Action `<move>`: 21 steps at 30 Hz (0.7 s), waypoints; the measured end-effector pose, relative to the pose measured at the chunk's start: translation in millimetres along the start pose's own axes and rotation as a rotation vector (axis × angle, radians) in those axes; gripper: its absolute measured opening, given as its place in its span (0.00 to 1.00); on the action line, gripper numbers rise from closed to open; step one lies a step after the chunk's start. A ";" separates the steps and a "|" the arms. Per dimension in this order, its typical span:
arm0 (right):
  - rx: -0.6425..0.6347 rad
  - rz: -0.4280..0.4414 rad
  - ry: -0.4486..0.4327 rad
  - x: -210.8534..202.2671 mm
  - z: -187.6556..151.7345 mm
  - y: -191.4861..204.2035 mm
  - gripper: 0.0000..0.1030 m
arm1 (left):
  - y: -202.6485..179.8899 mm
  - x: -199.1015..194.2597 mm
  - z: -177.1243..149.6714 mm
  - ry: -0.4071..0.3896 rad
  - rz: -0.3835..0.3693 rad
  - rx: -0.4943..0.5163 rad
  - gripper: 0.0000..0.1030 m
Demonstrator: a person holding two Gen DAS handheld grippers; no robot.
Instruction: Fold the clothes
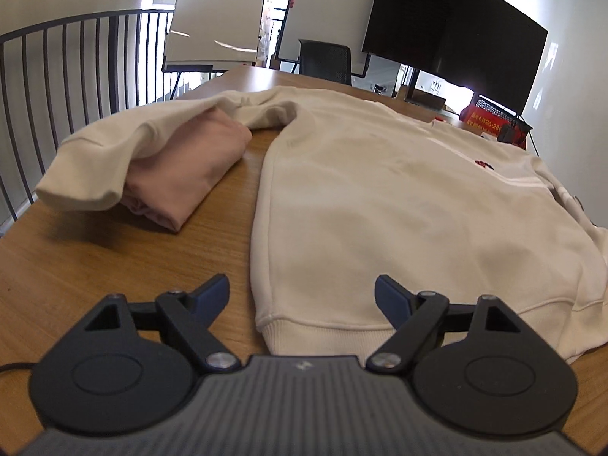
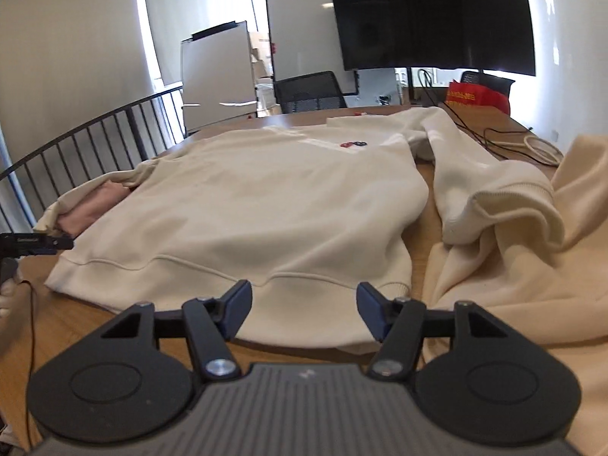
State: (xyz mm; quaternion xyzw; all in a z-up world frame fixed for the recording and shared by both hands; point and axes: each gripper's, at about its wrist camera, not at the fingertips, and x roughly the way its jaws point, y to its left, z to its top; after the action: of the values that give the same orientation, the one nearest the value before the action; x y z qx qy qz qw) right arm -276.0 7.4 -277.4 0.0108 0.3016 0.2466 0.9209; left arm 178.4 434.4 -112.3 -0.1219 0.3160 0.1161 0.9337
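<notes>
While the cream sweatshirt (image 1: 399, 197) lies spread flat, front up, on the wooden surface (image 1: 95, 273), you have both tools lined up along its bottom hem, and that makes sense: the hem is the edge you would lift to start a fold. Your left gripper (image 1: 302, 296) hangs with its fingers (image 1: 212, 294) apart over the hem's left corner, nothing between them, one finger above bare wood and the other above the ribbed band. Your right gripper (image 2: 304, 309) sits near the hem's right end, its fingers (image 2: 237, 306) also apart and empty.

The left sleeve (image 1: 125, 159) is draped over a folded pink garment (image 1: 190, 174) just beside the body, so it rides up rather than lying flat; I judge you will have to clear it off that pile before it can fold inward neatly. The right sleeve (image 2: 475, 174) trails outward, its cuff resting against another cream garment (image 2: 532, 266) heaped at the right. That heap touches the hem corner, so take care to pinch only one garment there.
</notes>
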 end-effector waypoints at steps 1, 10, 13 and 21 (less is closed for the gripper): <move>0.001 -0.038 0.001 27.8 -11.5 1.2 0.66 | 0.1 2.9 -1.2 0.002 0.001 -0.002 0.80; 0.048 -0.193 0.093 196.9 141.6 -13.8 0.51 | 3.2 14.2 -10.9 0.001 0.044 -0.037 0.54; -0.009 -0.266 0.094 182.2 141.8 -5.3 0.15 | 4.6 10.1 -11.9 0.002 0.046 -0.047 0.26; 0.039 -0.260 0.102 168.6 146.6 -5.4 0.07 | 12.1 -7.1 -15.6 -0.024 0.042 -0.087 0.12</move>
State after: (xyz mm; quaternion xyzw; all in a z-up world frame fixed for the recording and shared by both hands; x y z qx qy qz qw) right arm -73.9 99.2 -251.2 -0.0228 0.3515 0.1197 0.9282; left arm 160.5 440.1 -121.8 -0.1541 0.3018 0.1507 0.9287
